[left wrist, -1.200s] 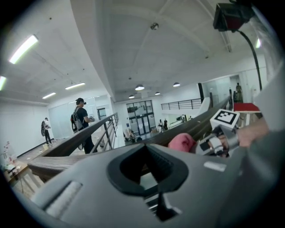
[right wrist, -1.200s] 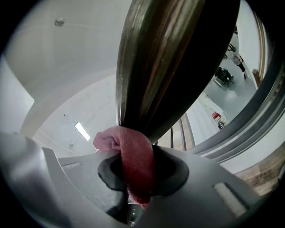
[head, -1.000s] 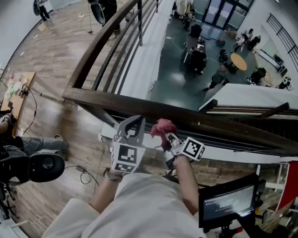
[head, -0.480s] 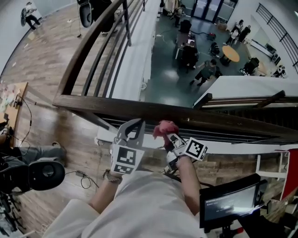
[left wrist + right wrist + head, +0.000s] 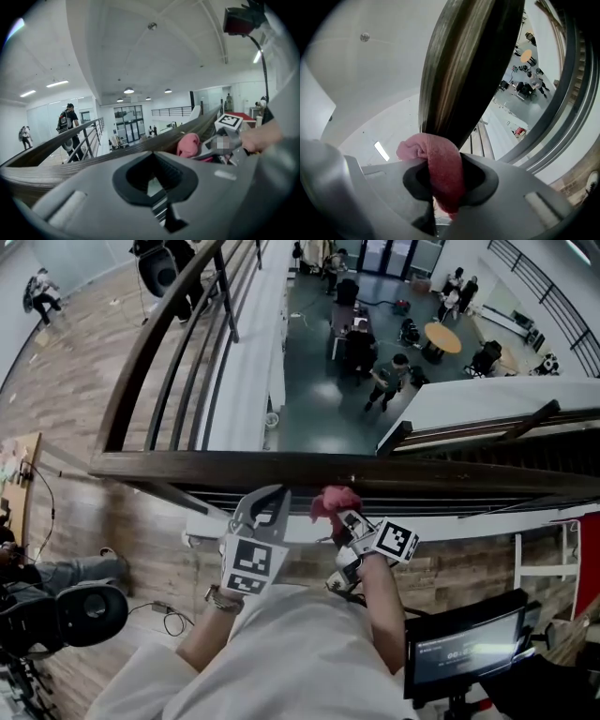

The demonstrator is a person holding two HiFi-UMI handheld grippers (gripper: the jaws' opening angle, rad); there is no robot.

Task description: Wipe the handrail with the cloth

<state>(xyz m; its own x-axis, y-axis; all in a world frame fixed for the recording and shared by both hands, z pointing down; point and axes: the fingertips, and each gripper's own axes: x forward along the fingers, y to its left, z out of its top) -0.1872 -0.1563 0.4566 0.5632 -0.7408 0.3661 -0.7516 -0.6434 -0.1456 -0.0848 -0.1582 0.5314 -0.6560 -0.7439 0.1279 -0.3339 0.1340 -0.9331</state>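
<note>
Right gripper (image 5: 342, 514) fingers clamped on pink cloth (image 5: 332, 499), which bunches out past them against the handrail (image 5: 441, 473). Left gripper (image 5: 273, 499) fingers closed, empty, just beside the handrail.

Head view: steeply down over handrail (image 5: 328, 468), lower floor (image 5: 319, 395) far below. Left gripper view: low beside handrail, facing along it & up to ceiling (image 5: 140, 47); right gripper view: v. close under it. All share handrail + cloth (image 5: 440, 164).

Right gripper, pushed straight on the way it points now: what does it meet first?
The handrail. The cloth pinched in the right gripper leads, and the rail's wood lies directly ahead. I cannot tell whether the cloth already touches it.
</note>
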